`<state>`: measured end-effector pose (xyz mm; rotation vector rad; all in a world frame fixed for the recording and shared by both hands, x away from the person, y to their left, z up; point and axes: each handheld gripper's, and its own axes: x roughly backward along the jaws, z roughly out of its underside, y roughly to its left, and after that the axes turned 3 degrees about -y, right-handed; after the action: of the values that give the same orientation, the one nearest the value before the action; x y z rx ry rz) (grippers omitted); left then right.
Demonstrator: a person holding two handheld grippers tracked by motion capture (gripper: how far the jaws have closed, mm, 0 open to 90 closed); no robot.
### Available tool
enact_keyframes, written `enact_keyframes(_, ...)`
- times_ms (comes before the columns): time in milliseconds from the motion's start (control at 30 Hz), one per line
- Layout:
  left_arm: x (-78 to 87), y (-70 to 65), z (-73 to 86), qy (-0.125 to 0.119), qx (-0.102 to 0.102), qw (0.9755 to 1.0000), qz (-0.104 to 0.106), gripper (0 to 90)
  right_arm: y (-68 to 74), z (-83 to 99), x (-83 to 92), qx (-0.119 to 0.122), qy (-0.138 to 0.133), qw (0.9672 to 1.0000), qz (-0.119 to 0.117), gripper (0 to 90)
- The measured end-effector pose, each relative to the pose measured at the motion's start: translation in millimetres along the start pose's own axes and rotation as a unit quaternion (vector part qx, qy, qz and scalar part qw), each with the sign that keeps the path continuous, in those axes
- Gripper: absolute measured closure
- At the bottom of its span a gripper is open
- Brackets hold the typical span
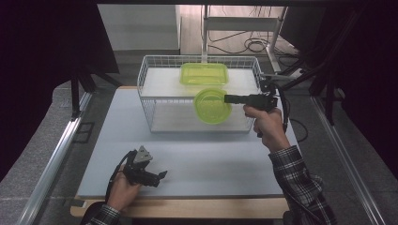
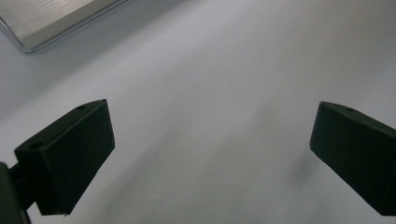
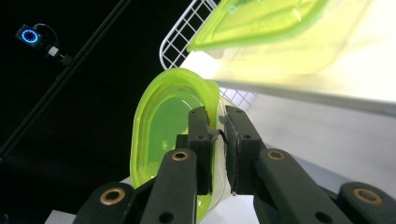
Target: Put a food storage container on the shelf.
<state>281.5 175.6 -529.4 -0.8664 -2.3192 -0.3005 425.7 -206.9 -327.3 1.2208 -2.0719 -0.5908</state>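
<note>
Dark surroundings, black frame struts on both sides; work surface is a pale grey table [image 1: 187, 173] with a white wire basket [image 1: 145, 89] standing at its far middle. A white shelf board sits inside the basket.

Right gripper [image 1: 228, 99]: jaws pinched nearly together on the rim of a round green bowl [image 1: 212, 106]. In the right gripper view the bowl [image 3: 163, 126] hangs on edge, its rim clamped between my two pads [image 3: 200, 135], its opening facing away to the left of the jaws. In the high view it is off the table, at the basket's near right part, level with the top rim. Whether it has fully cleared the wire I cannot tell.

A second container, rectangular and green [image 1: 204, 73], lies on the shelf board toward the back of the basket, just beyond the bowl.

Left gripper [image 1: 161, 176]: resting low over the near left of the table, jaws spread wide, nothing between them. The left gripper view confirms bare table [image 2: 210, 93] between the pads.

Key relation: the bowl extends leftward from my right gripper, which reaches in level from the basket's right side. The open table lies nearer to me than the basket. Right hand is the only one near the bowl; left is well apart. My judgement: next the bowl must stay clear of the near rim on its way out.
</note>
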Motion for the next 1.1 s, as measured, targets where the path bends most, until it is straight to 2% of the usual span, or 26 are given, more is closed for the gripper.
enact_keyframes(533,0.6,1.1,0.1,-0.003,0.004,1.0,0.002,0.0,15.3,-38.5,0.4,0.017,-0.028,0.9994,0.013,81.5)
enact_keyframes(1100,0.0,1.0,0.4,0.001,0.006,1.0,0.004,0.0,23.2,-74.8,-18.4,0.023,-0.048,0.9976,0.044,81.5)
